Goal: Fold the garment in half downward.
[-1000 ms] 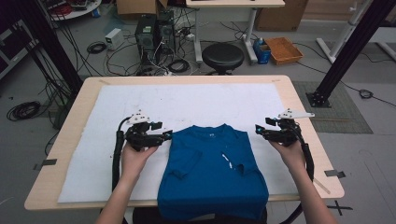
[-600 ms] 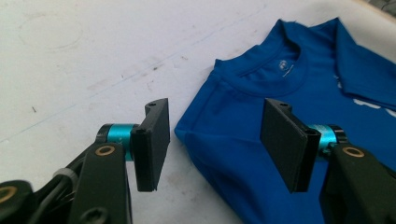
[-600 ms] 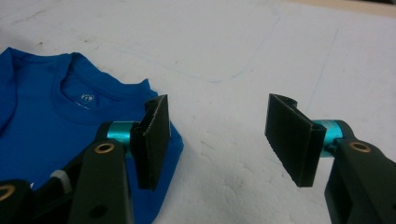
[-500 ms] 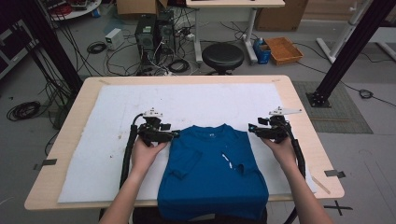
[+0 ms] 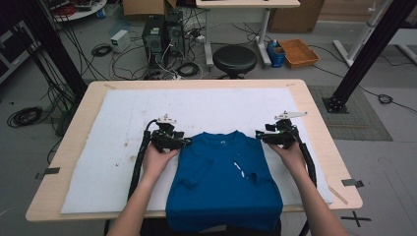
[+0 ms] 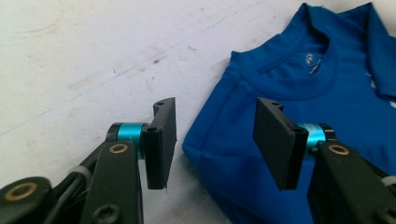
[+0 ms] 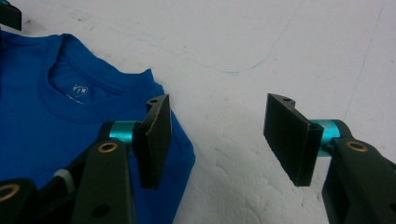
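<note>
A blue T-shirt (image 5: 223,182) lies folded on the white mat, collar toward the far side, sleeves tucked in. My left gripper (image 5: 184,142) is at the shirt's left shoulder. In the left gripper view its jaws (image 6: 215,140) straddle the shoulder's folded edge (image 6: 224,154); they have just been closing, the pads are still apart from the cloth, and it is open. My right gripper (image 5: 258,133) is at the right shoulder. In the right gripper view it stands open (image 7: 219,140) over bare mat, its left pad above the shirt's shoulder corner (image 7: 180,154).
The white mat (image 5: 123,113) covers most of the wooden table (image 5: 314,113). The shirt's hem hangs over the near edge. Beyond the table stand a black stool (image 5: 234,59), computer towers (image 5: 160,34) with cables, and a black frame post (image 5: 359,54).
Both hands moved inward toward the shirt's shoulders and slightly down. The left gripper now reaches the left shoulder edge, the right one the right shoulder.
</note>
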### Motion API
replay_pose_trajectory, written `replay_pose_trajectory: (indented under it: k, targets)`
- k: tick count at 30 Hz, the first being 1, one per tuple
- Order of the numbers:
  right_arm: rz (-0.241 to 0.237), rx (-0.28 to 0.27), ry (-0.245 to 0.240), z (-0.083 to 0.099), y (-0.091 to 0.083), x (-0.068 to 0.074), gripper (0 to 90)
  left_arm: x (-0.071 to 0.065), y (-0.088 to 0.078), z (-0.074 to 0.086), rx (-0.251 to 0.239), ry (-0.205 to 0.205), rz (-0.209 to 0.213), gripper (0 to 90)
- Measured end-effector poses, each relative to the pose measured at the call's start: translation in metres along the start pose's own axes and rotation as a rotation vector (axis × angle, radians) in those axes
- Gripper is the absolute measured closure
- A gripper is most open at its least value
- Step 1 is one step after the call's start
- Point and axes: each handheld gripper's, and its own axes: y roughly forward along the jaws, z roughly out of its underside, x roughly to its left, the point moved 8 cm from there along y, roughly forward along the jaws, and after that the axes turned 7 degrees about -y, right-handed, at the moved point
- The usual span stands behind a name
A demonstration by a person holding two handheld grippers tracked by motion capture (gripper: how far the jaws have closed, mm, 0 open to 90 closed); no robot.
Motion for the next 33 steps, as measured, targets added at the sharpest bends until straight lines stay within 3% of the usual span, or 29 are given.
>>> replay_pose_trajectory:
  k: [7, 10, 13, 16, 18, 20, 21, 22, 26, 28, 30, 33]
  targets:
    - [0.000, 0.023, 0.011, 0.002, 0.005, 0.001, 46.9, 0.003, 0.003, 0.000, 0.003, 0.001, -0.044, 56.4]
    - [-0.011, 0.038, 0.008, 0.003, 0.008, 0.003, 48.7, 0.002, 0.007, -0.002, 0.040, 0.006, -0.051, 56.5]
    - [-0.016, 0.073, 0.003, 0.004, 0.015, 0.005, 50.4, -0.001, 0.013, -0.003, 0.081, 0.047, -0.084, 56.5]
    - [-0.017, 0.120, -0.013, 0.007, 0.023, 0.008, 53.2, -0.002, 0.013, -0.003, 0.090, 0.070, -0.106, 56.7]
    - [-0.012, 0.161, -0.049, 0.011, 0.029, 0.011, 60.0, -0.002, 0.013, -0.002, 0.090, 0.070, -0.110, 58.9]
    - [0.005, 0.162, -0.073, 0.011, 0.028, 0.011, 64.2, -0.001, 0.013, -0.002, 0.084, 0.074, -0.117, 59.8]
    - [-0.012, 0.165, -0.086, 0.011, 0.026, 0.011, 75.8, -0.001, 0.013, -0.002, 0.083, 0.080, -0.122, 62.3]
    - [-0.007, 0.169, -0.098, 0.011, 0.025, 0.012, 81.0, -0.001, 0.013, -0.002, 0.079, 0.082, -0.129, 63.0]
    - [0.018, 0.161, -0.122, 0.011, 0.024, 0.012, 87.7, 0.000, 0.012, -0.002, 0.073, 0.075, -0.128, 63.9]
    - [0.026, 0.158, -0.123, 0.010, 0.023, 0.011, 87.6, 0.000, 0.012, -0.002, 0.073, 0.073, -0.127, 63.9]
    - [0.020, 0.140, -0.094, 0.010, 0.021, 0.008, 78.4, 0.000, 0.012, -0.002, 0.071, 0.070, -0.122, 61.9]
    - [0.003, 0.110, -0.071, 0.007, 0.019, 0.006, 76.1, 0.000, 0.011, -0.004, 0.058, 0.065, -0.111, 59.6]
